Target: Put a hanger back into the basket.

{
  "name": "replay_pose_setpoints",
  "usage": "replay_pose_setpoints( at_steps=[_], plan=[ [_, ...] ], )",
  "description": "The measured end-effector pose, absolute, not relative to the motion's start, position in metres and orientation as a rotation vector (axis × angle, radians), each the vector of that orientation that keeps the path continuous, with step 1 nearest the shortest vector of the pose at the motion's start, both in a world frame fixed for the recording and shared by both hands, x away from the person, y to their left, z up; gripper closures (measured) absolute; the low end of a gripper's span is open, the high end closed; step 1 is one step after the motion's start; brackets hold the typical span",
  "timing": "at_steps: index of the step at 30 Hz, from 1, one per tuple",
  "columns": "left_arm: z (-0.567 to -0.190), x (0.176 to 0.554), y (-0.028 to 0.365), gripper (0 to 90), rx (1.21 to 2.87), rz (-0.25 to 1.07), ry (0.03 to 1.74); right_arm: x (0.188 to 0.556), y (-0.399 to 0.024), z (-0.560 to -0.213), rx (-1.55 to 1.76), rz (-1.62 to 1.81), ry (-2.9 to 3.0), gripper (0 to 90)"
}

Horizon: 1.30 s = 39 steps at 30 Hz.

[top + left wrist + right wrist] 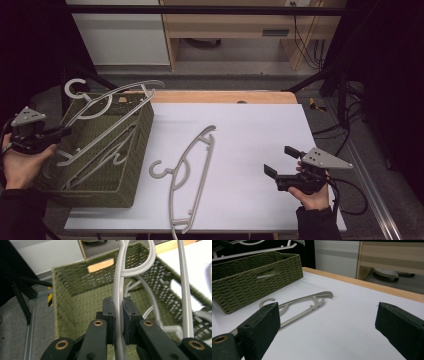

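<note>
Curving grey plastic hanger (pixel 119 290), hooked

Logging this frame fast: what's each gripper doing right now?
Left gripper: closed on a grey hanger over the green basket.
Right gripper: open, holding nothing.

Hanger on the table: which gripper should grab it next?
Probably the right. The right gripper is open and empty, facing the loose hanger on the white tabletop. The left gripper is shut on a hanger over the green basket.
</note>
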<state>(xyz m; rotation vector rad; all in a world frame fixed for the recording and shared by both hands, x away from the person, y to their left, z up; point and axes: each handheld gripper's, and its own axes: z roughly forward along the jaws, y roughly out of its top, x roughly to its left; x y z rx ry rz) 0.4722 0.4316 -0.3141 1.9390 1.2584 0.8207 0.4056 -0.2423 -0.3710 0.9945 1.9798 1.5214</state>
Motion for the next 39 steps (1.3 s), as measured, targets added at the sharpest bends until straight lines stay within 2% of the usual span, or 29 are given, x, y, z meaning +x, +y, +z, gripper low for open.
replay_pose_setpoints(
  at_steps=[8,19,39],
  plan=[
    [-0.324,0.467,0.457,82.0,1.940,0.874,1.307,0.407,-0.240,-0.372,1.002,1.517,1.987,6.2],
    [-0.333,0.463,0.470,82.0,1.969,0.918,1.343,0.407,-0.241,-0.373,1.001,1.516,1.984,6.2],
    [-0.365,0.473,0.460,81.9,2.103,0.978,1.347,0.407,-0.239,-0.373,1.003,1.511,1.989,6.2]
  ],
)
